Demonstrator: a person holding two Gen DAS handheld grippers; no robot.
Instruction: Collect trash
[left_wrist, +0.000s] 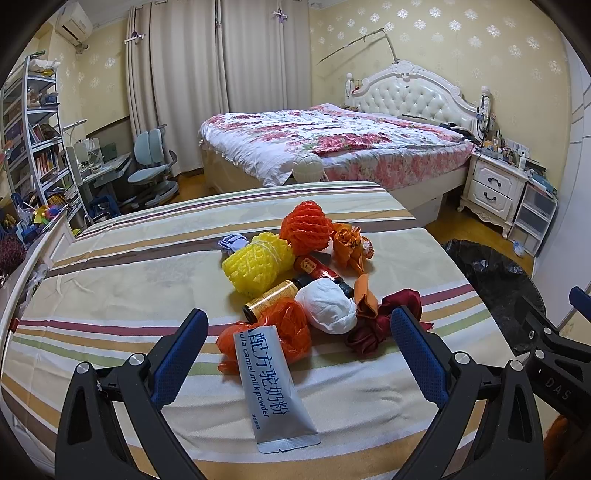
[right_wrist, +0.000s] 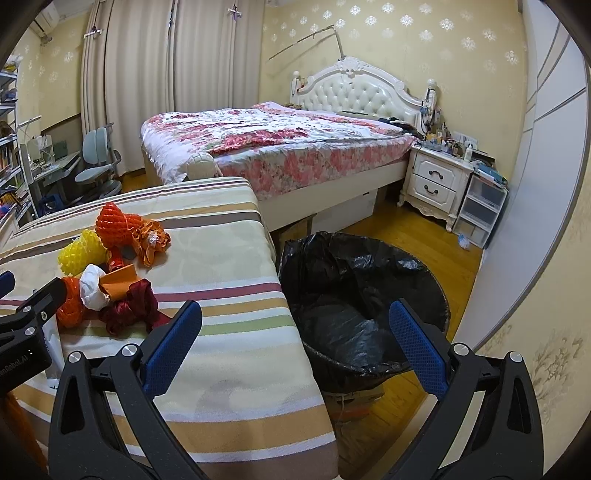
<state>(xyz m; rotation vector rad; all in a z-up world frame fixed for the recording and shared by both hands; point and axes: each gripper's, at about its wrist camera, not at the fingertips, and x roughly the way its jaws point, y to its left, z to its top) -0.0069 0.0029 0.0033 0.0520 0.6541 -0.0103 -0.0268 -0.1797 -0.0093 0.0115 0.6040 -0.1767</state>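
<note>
A: On the striped cover of the near bed, the whole heap of trash sits together near the right-hand edge. A silver milk-powder sachet lies closest, resting partly on a crumpled orange plastic bag. Behind them are a white paper wad, a dark red crumpled wrapper, two small bottles, a yellow foam net and an orange foam net.

B: And the bin?

A: The bin with the black liner stands on the floor just beside that edge of the bed. As far as the right wrist view shows, only wrinkled liner is visible inside, no trash.

B: So nothing is collected yet?

A: That is the likely reading. Every piece in view lies on the cover, so the job looks to be at its very start.

B: What are the grippers doing?

A: The left gripper hangs over the sachet with its jaws spread wide, touching nothing. The right gripper is also wide apart and empty, aimed at the bed's edge and the bin's mouth.

B: First pick?

A: Probably the sachet, since it lies nearest between the left jaws.
</note>
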